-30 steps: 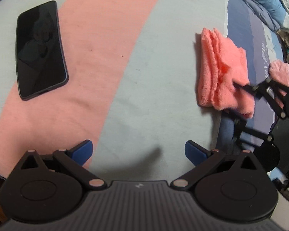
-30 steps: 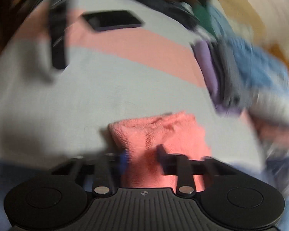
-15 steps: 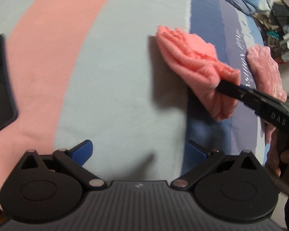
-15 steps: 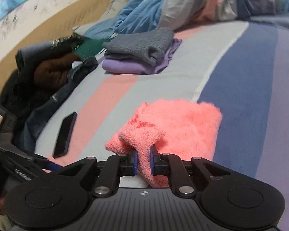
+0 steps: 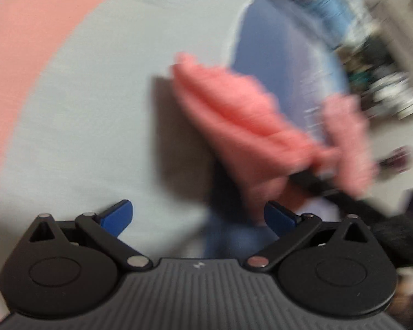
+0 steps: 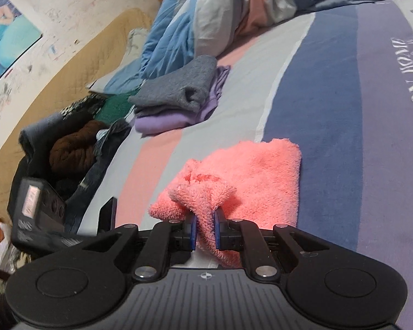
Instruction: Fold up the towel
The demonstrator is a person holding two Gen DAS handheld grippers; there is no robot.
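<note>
We see our right hand-held gripper (image 6: 204,232) clenched on a bunched corner of the pink towel (image 6: 250,170), the fold of cloth squeezed between its blue pads (image 6: 192,232). The rest of the towel lies folded on the bed (image 6: 330,126), across the seam where the pale grey stripe meets the dark blue one, well in from the edges we can make out. Our left hand-held gripper (image 5: 198,217) is released, its pads spread wide with nothing between them, hovering over the grey stripe just beside the towel (image 5: 234,115); that view is blurred. Farther up the bed, a grey garment (image 6: 176,85) sits on a purple one (image 6: 162,119). A crumpled quilt (image 6: 206,13) is heaped beyond them.
</note>
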